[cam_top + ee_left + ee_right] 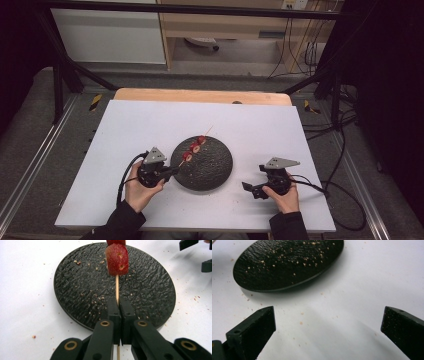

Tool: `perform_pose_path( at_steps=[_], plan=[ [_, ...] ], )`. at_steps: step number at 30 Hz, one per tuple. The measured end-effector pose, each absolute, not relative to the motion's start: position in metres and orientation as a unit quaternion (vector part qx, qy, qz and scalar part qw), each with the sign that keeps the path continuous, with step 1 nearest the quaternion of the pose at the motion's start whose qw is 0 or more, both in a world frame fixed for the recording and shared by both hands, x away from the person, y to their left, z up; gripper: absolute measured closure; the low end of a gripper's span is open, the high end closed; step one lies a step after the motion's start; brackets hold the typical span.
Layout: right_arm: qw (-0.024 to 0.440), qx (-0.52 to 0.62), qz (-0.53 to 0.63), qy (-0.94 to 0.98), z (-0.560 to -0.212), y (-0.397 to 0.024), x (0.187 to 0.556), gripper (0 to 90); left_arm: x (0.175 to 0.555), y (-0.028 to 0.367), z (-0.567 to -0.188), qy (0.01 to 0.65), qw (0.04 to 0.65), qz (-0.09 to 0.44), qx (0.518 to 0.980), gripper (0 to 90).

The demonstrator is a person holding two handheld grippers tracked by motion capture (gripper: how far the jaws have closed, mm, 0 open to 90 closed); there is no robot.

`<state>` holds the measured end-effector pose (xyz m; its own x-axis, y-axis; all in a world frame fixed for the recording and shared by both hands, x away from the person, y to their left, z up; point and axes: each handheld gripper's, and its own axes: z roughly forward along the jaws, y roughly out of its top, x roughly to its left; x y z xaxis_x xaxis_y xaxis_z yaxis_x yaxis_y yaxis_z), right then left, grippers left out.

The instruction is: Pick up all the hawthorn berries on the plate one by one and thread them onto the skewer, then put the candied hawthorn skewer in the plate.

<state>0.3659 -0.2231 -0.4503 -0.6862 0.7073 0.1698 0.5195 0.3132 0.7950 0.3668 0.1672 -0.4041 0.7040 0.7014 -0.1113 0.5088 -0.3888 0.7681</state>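
- Two grippers work at the near edge of the white table point(125, 125).
- The left gripper point(119, 305) is clamped on the thin wooden skewer point(117, 287), which carries red fruit pieces point(117, 259) above the round black plate point(75, 290).
- The right gripper point(328, 322), jaws spread wide with nothing between them, sits just right of the plate over bare table.
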Motion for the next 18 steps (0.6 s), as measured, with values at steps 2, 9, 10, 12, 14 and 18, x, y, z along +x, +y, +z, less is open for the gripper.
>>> perform_pose_path(
  at_steps=[2,9,10,12,14,18],
  plan=[
    [0.105,0.386,0.443,0.802,-0.453,-0.228,0.364,0.4,0.369,0.164,-0.404,0.366,0.408,0.116,0.828,88.6],
    [0.112,0.392,0.441,0.800,-0.454,-0.239,0.362,0.5,0.376,0.154,-0.404,0.369,0.392,0.110,0.835,88.6],
    [0.115,0.393,0.441,0.799,-0.455,-0.239,0.361,0.5,0.377,0.152,-0.404,0.368,0.388,0.109,0.838,88.6],
    [0.114,0.394,0.443,0.797,-0.455,-0.240,0.362,0.5,0.380,0.149,-0.406,0.369,0.379,0.106,0.842,88.5],
    [0.112,0.396,0.441,0.797,-0.455,-0.241,0.361,0.5,0.382,0.145,-0.407,0.371,0.373,0.105,0.844,88.5],
    [0.110,0.397,0.442,0.797,-0.456,-0.242,0.361,0.5,0.384,0.139,-0.411,0.370,0.359,0.103,0.851,88.6]
  ],
)
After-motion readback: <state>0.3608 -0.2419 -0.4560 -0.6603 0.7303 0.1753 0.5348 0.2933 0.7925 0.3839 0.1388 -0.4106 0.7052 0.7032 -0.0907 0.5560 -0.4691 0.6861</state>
